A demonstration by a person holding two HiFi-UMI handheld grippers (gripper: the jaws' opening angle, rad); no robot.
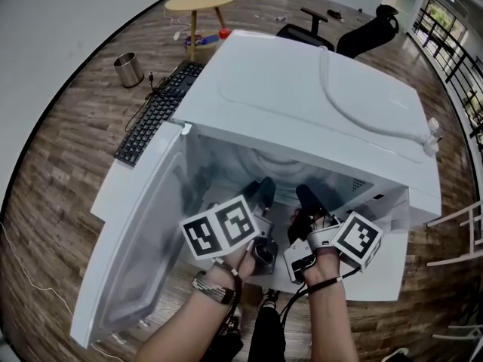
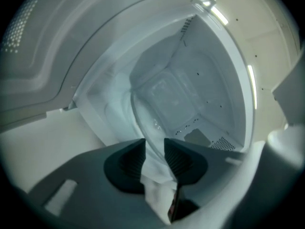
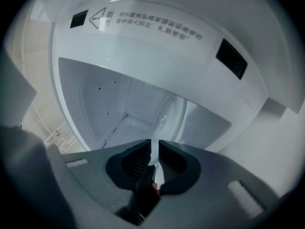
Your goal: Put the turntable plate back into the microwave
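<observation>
The only writing is a label [image 3: 152, 25] on the white frame above the microwave [image 1: 317, 89] opening, seen in the right gripper view. It has a warning triangle [image 3: 99, 18] beside two lines of small grey print, too fine to read, with a dark square slot at either end of the strip. The cubes on both tools carry black-and-white square markers and no words. The turntable plate [image 2: 167, 99] is clear, colourless glass, round with a raised rim that catches small glints, and the pale cavity walls show straight through it. It sits inside the open cavity, just behind the opening, tilted between the two tools. I cannot tell whether it touches the cavity floor. The right claw [image 3: 155, 159] is narrow, its ribbed pads pinched on the plate's rim. The left claw [image 2: 155, 156] stands wider, the rim passing through the gap with room to spare. The door [image 1: 143, 240] hangs open to the left, and the microwave stands on a white bench [image 1: 113, 194] beside a black keyboard [image 1: 155, 115].
</observation>
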